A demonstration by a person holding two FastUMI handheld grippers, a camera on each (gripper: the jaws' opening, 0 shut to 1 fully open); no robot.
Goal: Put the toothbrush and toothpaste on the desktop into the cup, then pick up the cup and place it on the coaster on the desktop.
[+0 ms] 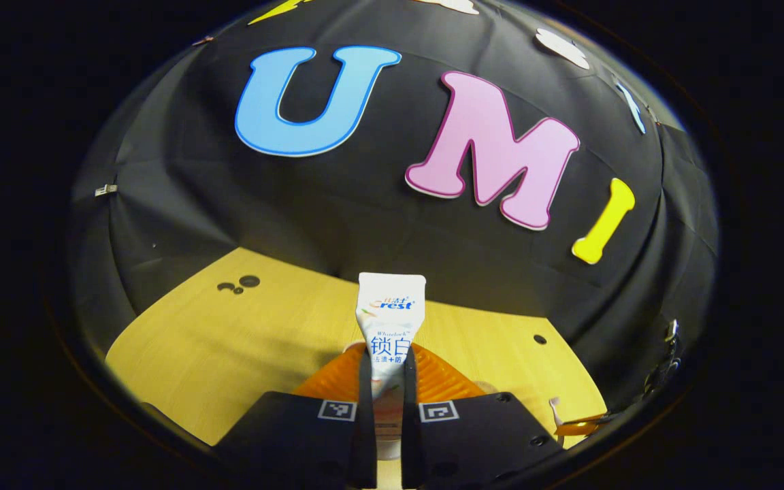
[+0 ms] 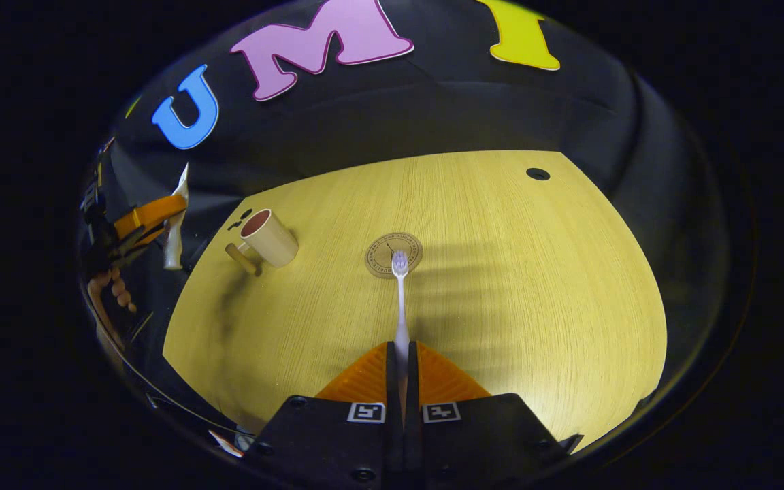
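Note:
My left gripper point(image 1: 388, 391) is shut on a white toothpaste tube point(image 1: 390, 320), which sticks up between its fingers above the wooden desktop point(image 1: 229, 340). That gripper and its tube point(image 2: 174, 231) also appear at the far left of the right gripper view, held by a hand. My right gripper point(image 2: 402, 371) is shut on a white toothbrush point(image 2: 401, 299), whose head points forward over the round coaster point(image 2: 384, 257). A beige cup point(image 2: 268, 238) with a handle stands on the desktop left of the coaster.
The desktop point(image 2: 535, 286) has small round holes, one near its far right corner point(image 2: 537, 174) and a few behind the cup point(image 2: 237, 221). The black cloth wall point(image 1: 365, 204) rises right behind the desk's far edge.

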